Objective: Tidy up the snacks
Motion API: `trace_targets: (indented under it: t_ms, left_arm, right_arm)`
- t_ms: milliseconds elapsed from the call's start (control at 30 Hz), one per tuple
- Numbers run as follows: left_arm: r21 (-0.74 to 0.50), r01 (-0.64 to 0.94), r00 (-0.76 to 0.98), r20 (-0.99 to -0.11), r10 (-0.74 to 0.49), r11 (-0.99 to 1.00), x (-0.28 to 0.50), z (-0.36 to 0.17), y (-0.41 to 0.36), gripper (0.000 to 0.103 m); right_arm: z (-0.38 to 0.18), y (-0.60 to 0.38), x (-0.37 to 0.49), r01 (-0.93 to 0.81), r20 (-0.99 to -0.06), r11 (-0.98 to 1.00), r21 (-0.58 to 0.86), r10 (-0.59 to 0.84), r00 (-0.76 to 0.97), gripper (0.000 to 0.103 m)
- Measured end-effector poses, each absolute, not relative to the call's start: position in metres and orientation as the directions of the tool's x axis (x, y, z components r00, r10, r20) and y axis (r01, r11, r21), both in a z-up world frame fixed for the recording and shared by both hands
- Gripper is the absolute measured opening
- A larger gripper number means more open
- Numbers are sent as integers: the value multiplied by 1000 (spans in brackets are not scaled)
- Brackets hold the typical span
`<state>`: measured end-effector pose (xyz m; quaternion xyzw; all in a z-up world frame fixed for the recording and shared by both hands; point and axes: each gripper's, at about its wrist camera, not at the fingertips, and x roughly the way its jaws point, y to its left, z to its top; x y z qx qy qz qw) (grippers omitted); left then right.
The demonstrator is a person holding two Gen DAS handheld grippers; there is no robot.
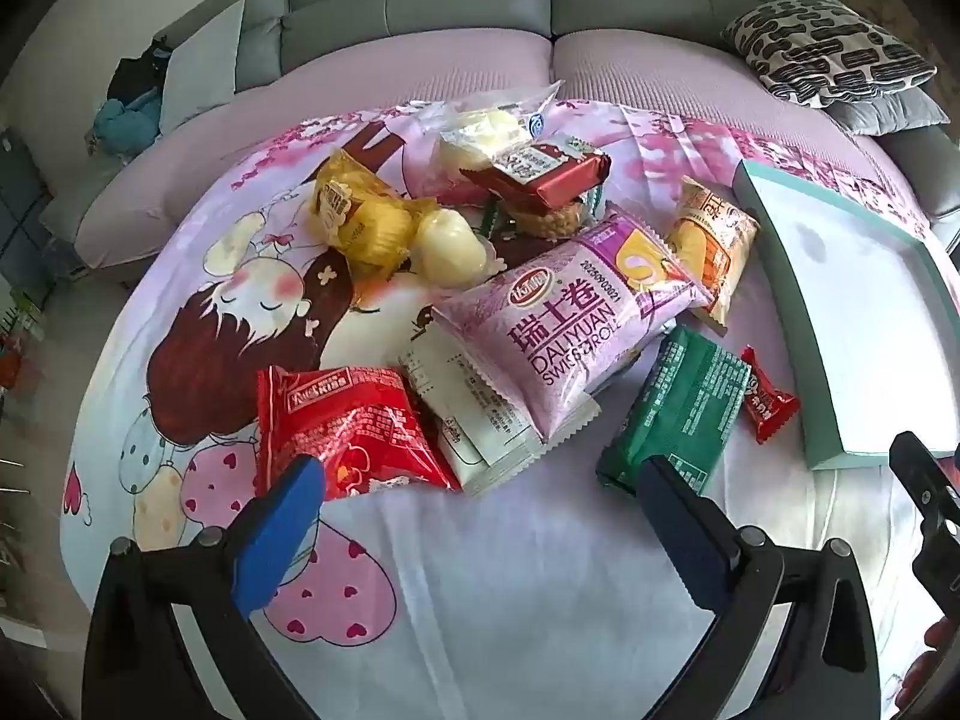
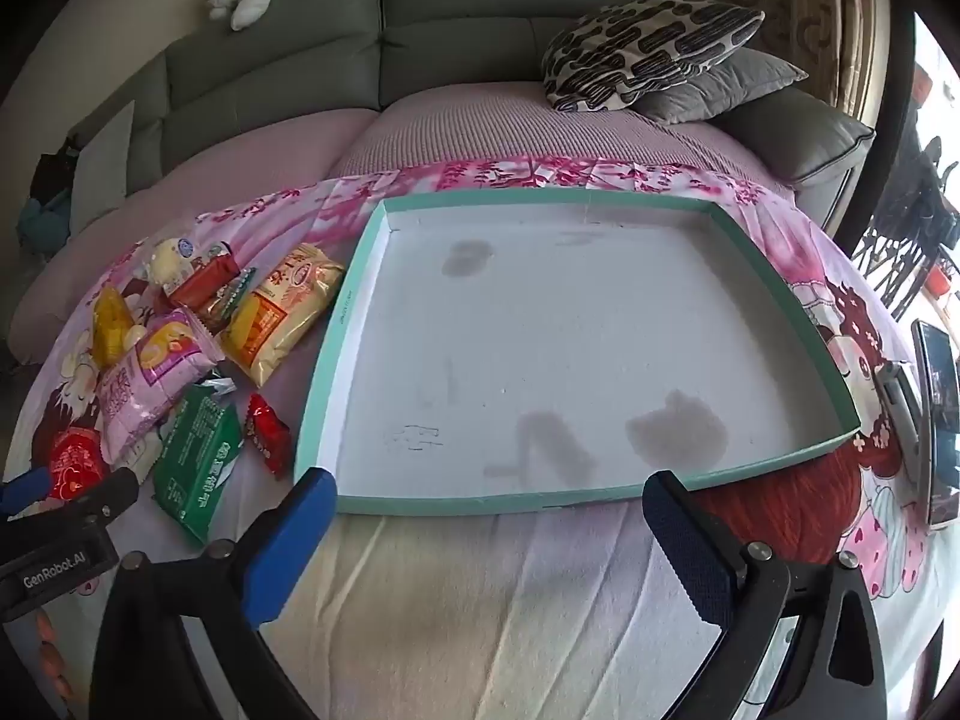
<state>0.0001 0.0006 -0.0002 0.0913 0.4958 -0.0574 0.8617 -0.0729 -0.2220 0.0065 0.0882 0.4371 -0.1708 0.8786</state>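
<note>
Surface: printed cartoon cloth (image 1: pixel 198 324) spread over a flat support, kind not discernible | Snack packets (image 1: pixel 558 330) piled on cloth, 12 o'clock in left wrist view | Shallow teal-rimmed tray (image 2: pixel 336 360), interior bare, on cloth at 3 o'clock of pile | Phone (image 2: pixel 942 420) at tray's 3 o'clock

A: What is reading clearly beside the teal tray (image 1: pixel 780 276)?
B: The purple Swiss roll packet (image 1: pixel 558 324) is showing "DALIYUAN SWISS ROLL"; left of the tray, a black gripper body (image 2: pixel 57 558) is showing "GenRobot.AI".

Soft daylight, strong fisheye edge warping
</note>
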Motion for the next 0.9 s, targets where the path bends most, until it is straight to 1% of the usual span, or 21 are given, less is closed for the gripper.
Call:
trace_targets:
  t_ms: [167,200,367,900]
  left_arm:
    - [68,181,491,-871,-30,981,3,0,7,103]
    - [85,177,498,-867,-14,981,1,-1,3,103]
    - [88,161,498,-867,-4,983,5,-4,1,103]
    - [77,151,508,-861,-10,986,4,-2,1,103]
  right_arm:
    - [4,-226,-75,379,-800,925,2,-226,556,103]
    - [7,-221,-75,375,-798,927,0,-226,559,103]
    - [10,-223,-76,367,-782,930,0,-229,580,103]
    - [11,-222,-77,350,-778,937,-8,-225,586,103]
